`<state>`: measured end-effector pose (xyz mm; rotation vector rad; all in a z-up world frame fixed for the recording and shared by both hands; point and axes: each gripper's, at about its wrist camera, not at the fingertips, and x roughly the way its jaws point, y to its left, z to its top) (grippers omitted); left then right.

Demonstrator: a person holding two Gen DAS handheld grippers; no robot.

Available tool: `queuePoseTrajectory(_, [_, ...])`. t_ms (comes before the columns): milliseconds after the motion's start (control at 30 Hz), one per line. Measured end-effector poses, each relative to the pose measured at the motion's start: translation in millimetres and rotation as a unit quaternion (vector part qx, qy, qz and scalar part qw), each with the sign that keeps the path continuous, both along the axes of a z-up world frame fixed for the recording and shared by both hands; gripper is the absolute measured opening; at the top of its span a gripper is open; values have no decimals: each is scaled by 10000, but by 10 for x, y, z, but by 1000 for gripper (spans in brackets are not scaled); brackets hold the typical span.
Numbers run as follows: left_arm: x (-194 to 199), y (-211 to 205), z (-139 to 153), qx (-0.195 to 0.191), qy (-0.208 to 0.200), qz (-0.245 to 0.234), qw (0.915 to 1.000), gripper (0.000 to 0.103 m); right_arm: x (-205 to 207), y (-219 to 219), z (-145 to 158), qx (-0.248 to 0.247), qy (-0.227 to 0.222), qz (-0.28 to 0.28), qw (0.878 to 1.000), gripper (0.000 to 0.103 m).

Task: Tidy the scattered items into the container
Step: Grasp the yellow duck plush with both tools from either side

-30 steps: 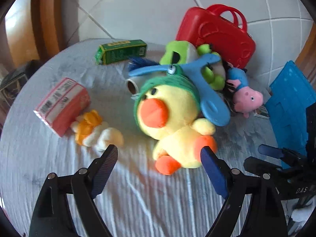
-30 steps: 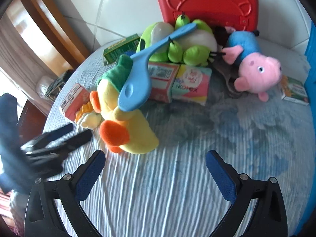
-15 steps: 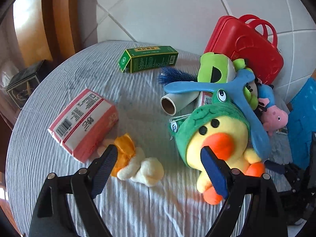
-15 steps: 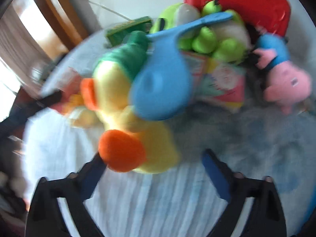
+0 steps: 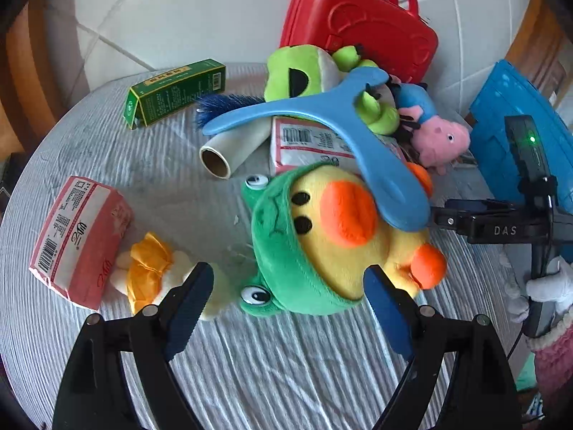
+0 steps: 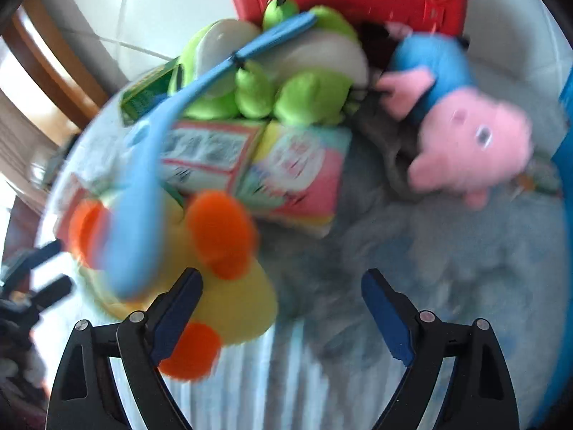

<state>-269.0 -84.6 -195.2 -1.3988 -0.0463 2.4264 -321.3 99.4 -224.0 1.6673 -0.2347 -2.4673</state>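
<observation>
Blue-padded left gripper [image 5: 288, 295] has jaws spread wide, nothing between the pads; the yellow duck plush [image 5: 333, 240] in its green frog hood lies just ahead, filling the gap's far side at 12 o'clock. Right gripper [image 6: 283, 299] likewise spread wide and empty; the duck sits at its 10 o'clock, one orange foot against the left finger's inner side. Right wrist view is motion-blurred.

From the left wrist:
- Blue plastic scoop [image 5: 336, 125] rests across the duck's head, handle running off toward 11 o'clock.
- Small white-and-orange plush [image 5: 150, 272] at 9 o'clock, touching the pink tissue pack [image 5: 77, 236].
- Cardboard roll [image 5: 232, 147] and a second tissue pack [image 5: 308, 143] behind the duck.
- Green box [image 5: 175, 89] at 11 o'clock, well apart.
- Green frog plush [image 5: 304, 71] and pink pig plush [image 5: 435, 132] at 12 to 1 o'clock, piled against the red case [image 5: 361, 25].
- Blue container [image 5: 501, 107] at 2 o'clock, at the edge of the round table [image 5: 286, 376] with its ribbed grey cloth.
</observation>
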Motion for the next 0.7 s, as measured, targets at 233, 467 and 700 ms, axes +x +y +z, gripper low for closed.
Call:
queuePoseTrajectory(233, [-3,271,-286,-238,-194,-298,9991,87,225,-91,78,-242,26,-107,9996,94])
queuePoseTrajectory(467, [-28,330,-405,-464,-168,-259,9984,79,463,-306,66,-555,6,-181,9983,70])
queuePoseTrajectory(700, [-41,360,-486,-567,-214,-274,9978,79,392,-440,-83,-686,-284,-181,9971,56])
